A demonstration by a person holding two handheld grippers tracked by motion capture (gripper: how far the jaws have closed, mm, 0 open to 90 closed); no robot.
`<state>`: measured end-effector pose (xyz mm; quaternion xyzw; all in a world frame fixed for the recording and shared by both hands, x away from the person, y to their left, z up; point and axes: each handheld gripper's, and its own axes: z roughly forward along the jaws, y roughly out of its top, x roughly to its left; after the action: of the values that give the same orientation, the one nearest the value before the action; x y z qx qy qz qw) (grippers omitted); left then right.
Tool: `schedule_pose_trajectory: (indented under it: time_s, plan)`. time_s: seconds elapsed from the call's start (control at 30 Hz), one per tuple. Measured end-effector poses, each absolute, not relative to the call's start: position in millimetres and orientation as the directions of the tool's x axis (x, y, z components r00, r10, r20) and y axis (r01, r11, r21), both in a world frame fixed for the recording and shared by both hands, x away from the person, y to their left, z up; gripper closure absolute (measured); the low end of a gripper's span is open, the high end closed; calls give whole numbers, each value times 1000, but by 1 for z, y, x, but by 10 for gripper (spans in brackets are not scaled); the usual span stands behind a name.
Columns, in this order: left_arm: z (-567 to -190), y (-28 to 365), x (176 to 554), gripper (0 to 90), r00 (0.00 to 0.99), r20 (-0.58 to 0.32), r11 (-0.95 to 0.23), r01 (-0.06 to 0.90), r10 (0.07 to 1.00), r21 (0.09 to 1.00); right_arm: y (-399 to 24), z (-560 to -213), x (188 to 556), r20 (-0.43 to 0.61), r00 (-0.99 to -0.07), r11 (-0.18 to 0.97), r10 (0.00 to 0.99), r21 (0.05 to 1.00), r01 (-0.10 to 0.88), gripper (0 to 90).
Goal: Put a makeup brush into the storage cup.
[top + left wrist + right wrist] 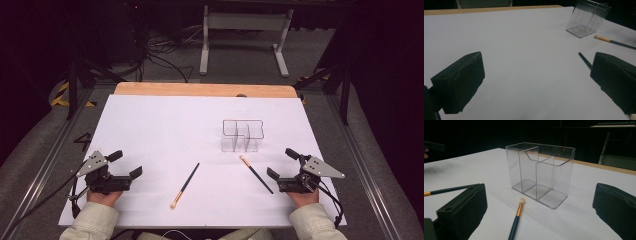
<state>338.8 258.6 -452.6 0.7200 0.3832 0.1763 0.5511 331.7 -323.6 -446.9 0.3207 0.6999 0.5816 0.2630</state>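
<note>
A clear plastic organizer (242,135) with several compartments stands upright and empty right of the table's middle. Two dark-handled makeup brushes lie flat on the white sheet: one (185,185) toward the near middle, bristles nearest the person; the other (256,174) right of it, its bristle tip pointing at the organizer. My left gripper (126,164) rests at the near left, open, with nothing between its jaws. My right gripper (281,163) sits at the near right, open too, beside the right brush's handle end. The right gripper view shows the organizer (541,175) ahead and that brush (516,220) between the jaws' line.
The white sheet (165,125) covers the table, with a wooden edge (205,89) at the far side. Beyond it stand a white frame (245,30) and floor cables. Metal rails run along both sides of the table.
</note>
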Motion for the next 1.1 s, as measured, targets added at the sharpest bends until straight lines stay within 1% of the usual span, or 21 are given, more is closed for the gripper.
schedule_pose_trajectory:
  time_s: [0.6,1.1]
  plan:
    - [-450,258,336,0,670,-169,-95,338,723,936,-327,-445,332,20,-652,103,758,983,149,0]
    - [-451,258,336,0,672,-173,-96,343,720,934,-326,-444,332,26,-656,92,755,985,145,0]
